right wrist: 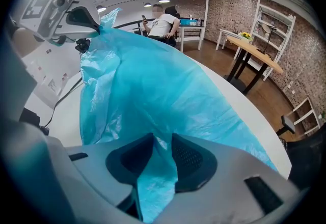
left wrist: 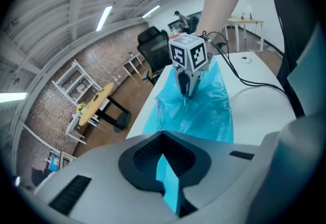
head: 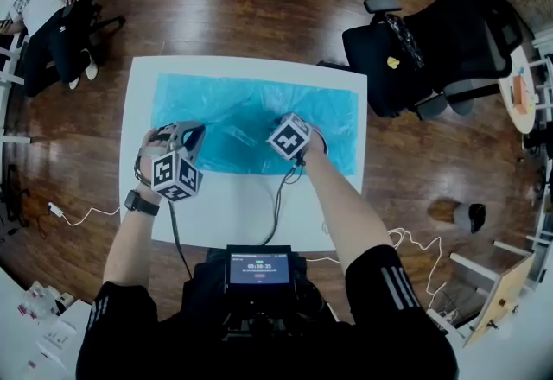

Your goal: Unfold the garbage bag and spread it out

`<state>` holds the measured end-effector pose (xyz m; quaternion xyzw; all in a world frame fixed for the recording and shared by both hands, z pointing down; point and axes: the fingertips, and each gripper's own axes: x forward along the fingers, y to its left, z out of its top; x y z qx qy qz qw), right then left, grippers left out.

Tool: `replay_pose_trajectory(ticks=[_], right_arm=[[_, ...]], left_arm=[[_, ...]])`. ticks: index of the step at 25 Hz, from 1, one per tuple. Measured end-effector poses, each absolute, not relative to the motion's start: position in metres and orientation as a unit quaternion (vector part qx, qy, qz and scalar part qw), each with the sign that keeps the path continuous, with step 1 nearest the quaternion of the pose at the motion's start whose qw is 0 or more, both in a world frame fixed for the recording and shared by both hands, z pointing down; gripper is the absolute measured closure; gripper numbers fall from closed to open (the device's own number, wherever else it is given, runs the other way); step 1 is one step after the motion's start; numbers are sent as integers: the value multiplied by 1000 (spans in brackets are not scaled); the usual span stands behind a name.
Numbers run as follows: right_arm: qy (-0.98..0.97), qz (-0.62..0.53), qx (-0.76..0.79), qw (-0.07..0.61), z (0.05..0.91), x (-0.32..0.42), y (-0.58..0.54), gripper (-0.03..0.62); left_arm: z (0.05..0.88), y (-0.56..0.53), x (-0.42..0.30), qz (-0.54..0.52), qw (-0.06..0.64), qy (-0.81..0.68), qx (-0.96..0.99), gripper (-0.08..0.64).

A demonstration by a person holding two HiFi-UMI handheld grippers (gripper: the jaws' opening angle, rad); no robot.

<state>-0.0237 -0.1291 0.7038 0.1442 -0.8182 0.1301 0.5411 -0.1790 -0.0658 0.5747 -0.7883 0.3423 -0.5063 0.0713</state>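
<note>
Underfoot, dark glossy wood planks run beneath a white rectangular table (head: 251, 214), and a brick wall (right wrist: 229, 9) closes the room behind white metal shelving (right wrist: 277, 22). A black office chair (head: 449, 46) stands off the table's far right corner, and a person (head: 43, 7) sits at the far left. A small screen (head: 259, 267) at the wearer's chest shows digits too small to read; the only other print is the black-and-white square markers on each gripper's cube.

The garbage bag (head: 251, 115) is thin, translucent blue film, creased and crinkled, lying across the far half of the table. The left gripper (left wrist: 165, 162) has its jaws closed tight on a flat strip of the bag's near-left edge. The right gripper (right wrist: 160, 159) points steeply down near the bag's middle, its ridged dark pads pinching a bunched fold of film.
</note>
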Motion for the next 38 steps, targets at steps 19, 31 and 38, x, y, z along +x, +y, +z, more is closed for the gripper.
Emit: replay_pose_trajectory(ticks=[19, 31, 38], right_arm=[[-849, -205, 37, 485, 609, -114, -144, 360], [-833, -222, 17, 506, 629, -126, -140, 572], [-834, -228, 20, 503, 627, -123, -136, 574]], left_arm=[[565, -62, -180, -497, 91, 347, -790, 558], [565, -57, -177, -486, 83, 353, -795, 558], [553, -62, -186, -470, 74, 366, -799, 550]])
